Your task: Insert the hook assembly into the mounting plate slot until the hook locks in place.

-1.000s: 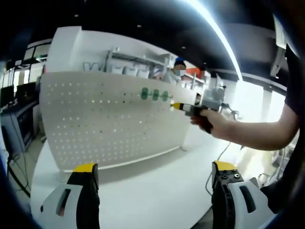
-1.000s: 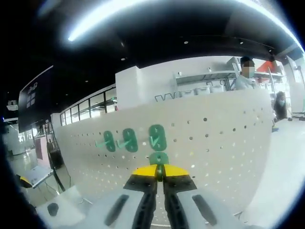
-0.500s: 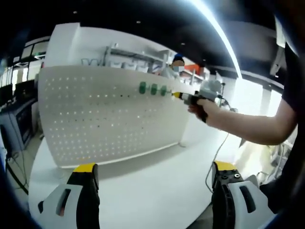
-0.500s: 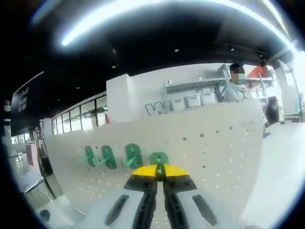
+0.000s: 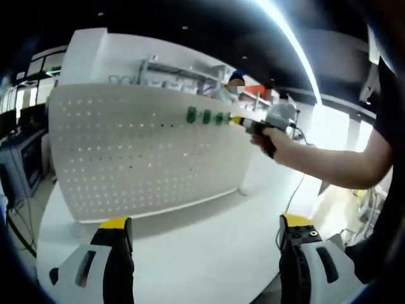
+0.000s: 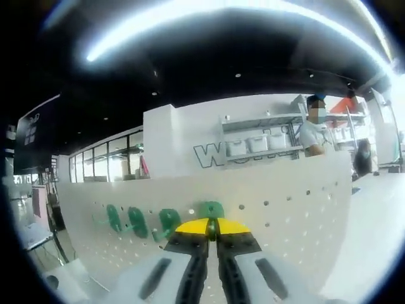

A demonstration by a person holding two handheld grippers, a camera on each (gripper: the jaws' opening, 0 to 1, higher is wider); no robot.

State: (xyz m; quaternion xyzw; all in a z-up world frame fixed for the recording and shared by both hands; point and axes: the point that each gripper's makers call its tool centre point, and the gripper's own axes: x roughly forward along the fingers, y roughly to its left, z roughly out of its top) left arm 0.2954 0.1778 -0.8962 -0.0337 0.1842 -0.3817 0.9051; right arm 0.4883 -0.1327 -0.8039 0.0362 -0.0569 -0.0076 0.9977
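While a white perforated mounting plate (image 5: 145,152) stands upright on a smooth white tabletop (image 5: 202,247), its flat face dotted with even rows of small round holes, the right hand-held gripper (image 6: 212,229) presses its yellow-tipped jaws closed on a green hook assembly (image 6: 211,210) right at the plate's surface. Three more green hooks (image 6: 139,220), rounded and glossy like moulded plastic, sit in a row on the plate just beside it, near the upper edge. From the left gripper view, the person's hand (image 5: 273,138) reaches the right tool up to that same row (image 5: 205,116), close to the plate's top right corner. The left hand-held gripper (image 5: 202,244) hangs low over the tabletop, jaws spread wide and holding nothing, well apart from the plate. Bare tabletop lies open between it and the plate's bottom edge. A person (image 6: 311,130) stands behind the plate by grey shelving.
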